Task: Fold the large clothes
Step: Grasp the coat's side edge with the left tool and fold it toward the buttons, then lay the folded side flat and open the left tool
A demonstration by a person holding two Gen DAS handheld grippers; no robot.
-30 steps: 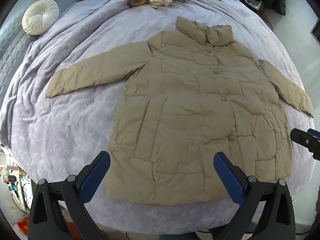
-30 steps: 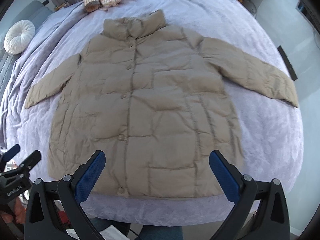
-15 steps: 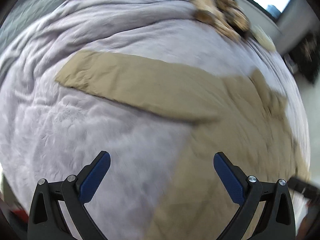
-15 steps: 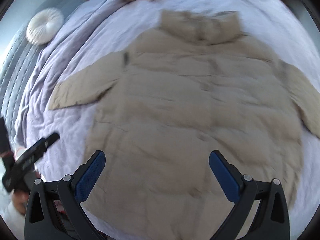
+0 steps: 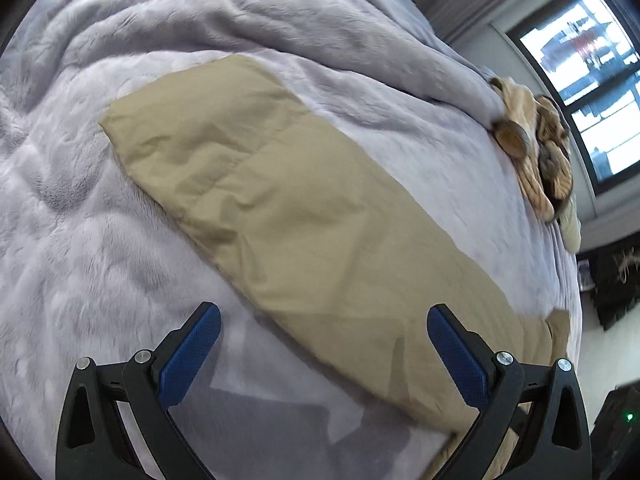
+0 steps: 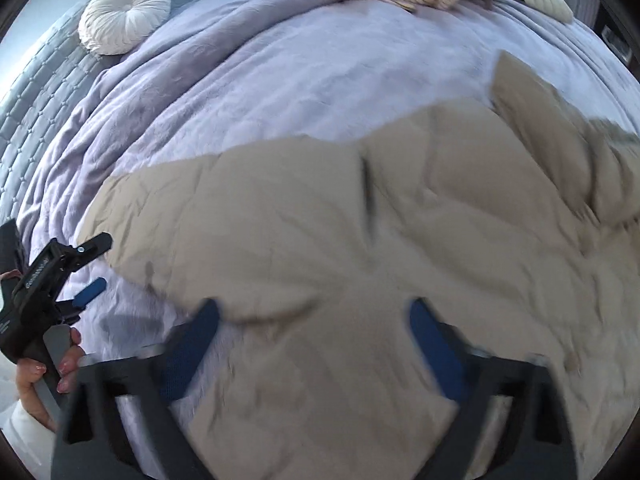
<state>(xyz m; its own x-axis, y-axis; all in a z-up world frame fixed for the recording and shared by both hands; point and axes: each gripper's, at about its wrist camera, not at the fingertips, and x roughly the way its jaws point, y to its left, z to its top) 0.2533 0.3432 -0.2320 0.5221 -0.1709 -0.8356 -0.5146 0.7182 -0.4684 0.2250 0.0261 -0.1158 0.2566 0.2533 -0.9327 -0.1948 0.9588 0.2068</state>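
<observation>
The tan coat (image 6: 360, 264) lies flat on the lilac bed (image 6: 280, 80); the left gripper (image 5: 324, 344), jaws spread, frames only its sleeve (image 5: 280, 200), while the right gripper (image 6: 312, 332), jaws just narrowing yet pinching nothing, shows the body and the left hand (image 6: 44, 376).

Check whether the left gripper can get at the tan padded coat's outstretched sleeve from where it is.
Probably yes. The left gripper is open right over the tan padded coat's sleeve, which lies flat on the lilac bedspread with nothing on it or in between.
</observation>
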